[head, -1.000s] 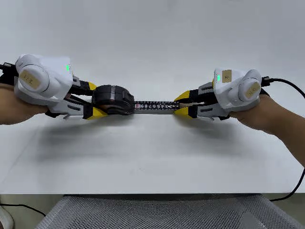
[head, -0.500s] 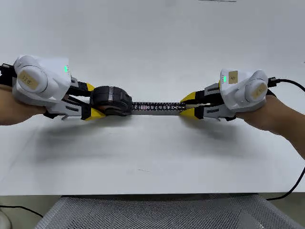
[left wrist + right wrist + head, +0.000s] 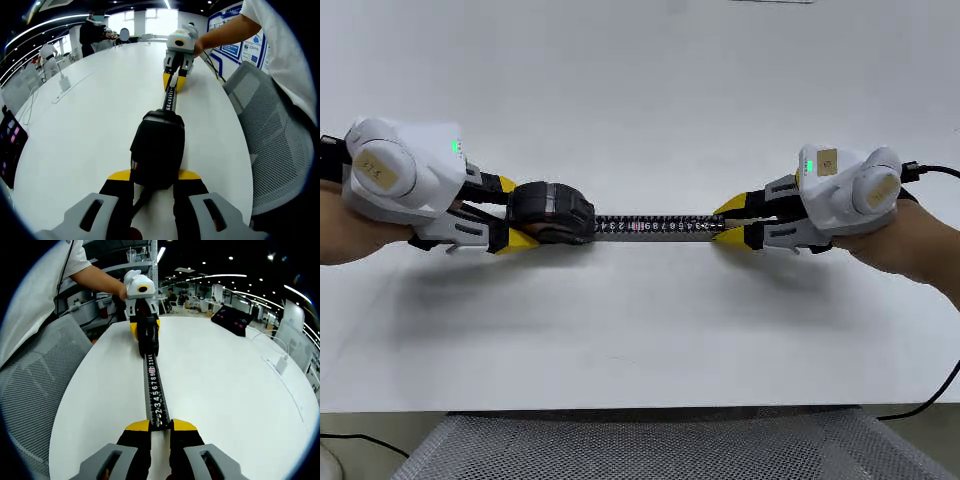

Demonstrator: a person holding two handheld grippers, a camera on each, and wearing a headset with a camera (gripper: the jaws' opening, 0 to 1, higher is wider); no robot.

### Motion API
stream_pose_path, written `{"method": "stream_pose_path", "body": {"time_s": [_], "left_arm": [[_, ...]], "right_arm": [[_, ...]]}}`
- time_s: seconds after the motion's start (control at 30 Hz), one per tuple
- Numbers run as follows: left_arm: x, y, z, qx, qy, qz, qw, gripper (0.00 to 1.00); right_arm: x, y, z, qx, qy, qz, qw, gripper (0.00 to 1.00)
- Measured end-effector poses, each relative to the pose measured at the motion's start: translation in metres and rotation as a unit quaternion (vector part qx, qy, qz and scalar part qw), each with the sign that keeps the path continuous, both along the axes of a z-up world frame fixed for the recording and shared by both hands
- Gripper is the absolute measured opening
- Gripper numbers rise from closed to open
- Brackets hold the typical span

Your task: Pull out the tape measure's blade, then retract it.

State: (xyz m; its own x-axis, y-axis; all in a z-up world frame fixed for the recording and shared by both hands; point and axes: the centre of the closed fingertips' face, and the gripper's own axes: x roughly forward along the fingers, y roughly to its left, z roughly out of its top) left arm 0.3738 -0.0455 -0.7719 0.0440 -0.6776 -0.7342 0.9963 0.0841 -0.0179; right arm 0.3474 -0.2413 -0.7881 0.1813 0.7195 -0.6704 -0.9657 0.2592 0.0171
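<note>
Two grippers: facing each other low over the white table (image 3: 640, 90), well apart.
Left gripper (image 3: 515, 212): clenched on the black tape measure case (image 3: 553, 211), with a yellow tip on either side of it.
Tape measure blade (image 3: 660, 226): drawn out straight with its numbers up, spanning the gap from the case to the other tool.
Right gripper (image 3: 732, 223): pinching the blade's free end between its yellow tips.

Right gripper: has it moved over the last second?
Yes. The right gripper has drawn rightward, away from the tape measure case, which stayed nearly put; more blade shows between them.
</note>
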Motion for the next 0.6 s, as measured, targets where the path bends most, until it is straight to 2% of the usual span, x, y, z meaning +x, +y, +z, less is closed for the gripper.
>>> {"method": "stream_pose_path", "body": {"time_s": [0.6], "left_arm": [[0.000,0.000,0.000,-0.001,0.002,0.001,1.0000,0.25]], "right_arm": [[-0.004,-0.027,-0.001,-0.027,0.000,-0.001,0.9996,0.09]]}}
